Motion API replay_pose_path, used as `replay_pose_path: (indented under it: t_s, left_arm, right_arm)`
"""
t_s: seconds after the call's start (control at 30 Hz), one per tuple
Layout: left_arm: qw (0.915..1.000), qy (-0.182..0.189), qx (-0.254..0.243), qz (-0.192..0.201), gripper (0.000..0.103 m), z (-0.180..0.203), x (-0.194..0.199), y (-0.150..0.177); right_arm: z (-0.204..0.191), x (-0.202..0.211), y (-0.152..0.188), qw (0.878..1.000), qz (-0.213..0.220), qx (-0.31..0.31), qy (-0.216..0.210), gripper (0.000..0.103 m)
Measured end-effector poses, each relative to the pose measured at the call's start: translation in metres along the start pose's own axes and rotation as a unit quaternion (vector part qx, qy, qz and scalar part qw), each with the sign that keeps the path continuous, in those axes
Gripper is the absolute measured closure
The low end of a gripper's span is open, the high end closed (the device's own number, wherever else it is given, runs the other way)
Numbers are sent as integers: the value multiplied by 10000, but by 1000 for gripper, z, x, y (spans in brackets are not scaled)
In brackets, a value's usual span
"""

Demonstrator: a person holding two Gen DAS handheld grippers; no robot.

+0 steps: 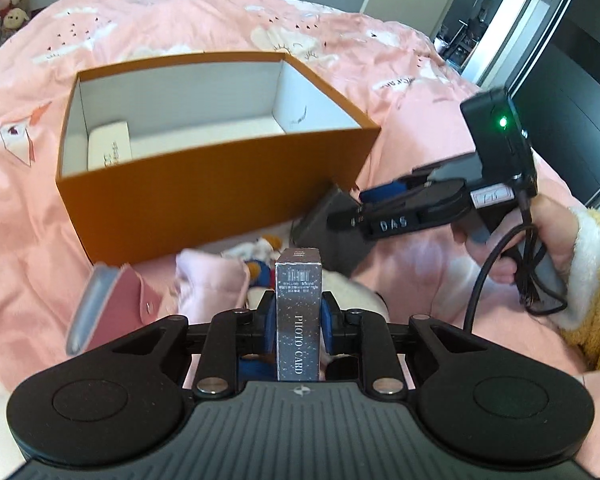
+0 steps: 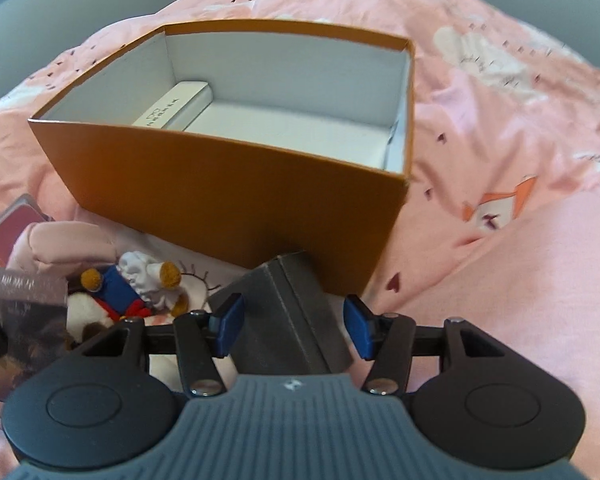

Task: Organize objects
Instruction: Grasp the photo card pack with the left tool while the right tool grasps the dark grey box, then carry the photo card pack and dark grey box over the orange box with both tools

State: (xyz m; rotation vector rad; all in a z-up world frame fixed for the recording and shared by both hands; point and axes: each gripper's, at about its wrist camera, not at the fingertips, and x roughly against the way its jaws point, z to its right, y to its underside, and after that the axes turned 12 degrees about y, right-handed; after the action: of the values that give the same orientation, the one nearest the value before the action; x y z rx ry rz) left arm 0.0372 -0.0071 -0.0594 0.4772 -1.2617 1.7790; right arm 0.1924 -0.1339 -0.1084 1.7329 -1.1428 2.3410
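Two grippers work here — the left gripper, clamped on the photo card box, should lift clear over the orange box rim, while the right gripper — jaws wide and empty — straddles the grey case.

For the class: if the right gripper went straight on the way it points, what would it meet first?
Most likely the grey box, lying between the open right gripper fingers; just beyond stands the orange box wall. Exact depth is unclear.

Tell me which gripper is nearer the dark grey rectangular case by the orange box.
Right. The right gripper is open with its fingers either side of the dark grey rectangular case; the left gripper holds a silver photo card box beside it.
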Motion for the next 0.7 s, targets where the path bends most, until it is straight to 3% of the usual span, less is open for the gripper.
replay_pose_path:
  t_s: [0.13,0.5,0.7]
  left_arm:
    - [10000,30,29,60,78,-2,-2,-10]
    - [9999,40,136,69,78,-6,0,-14]
    - [9998,0,112,138,78,-4,2,-14]
  right_arm:
    - [0,-5,1,9999,-20,4,-117,45]
    - [-22,31,25,9993,-6,369,-41,63]
    - [-13,54,36,9998,166,-67,-98,65]
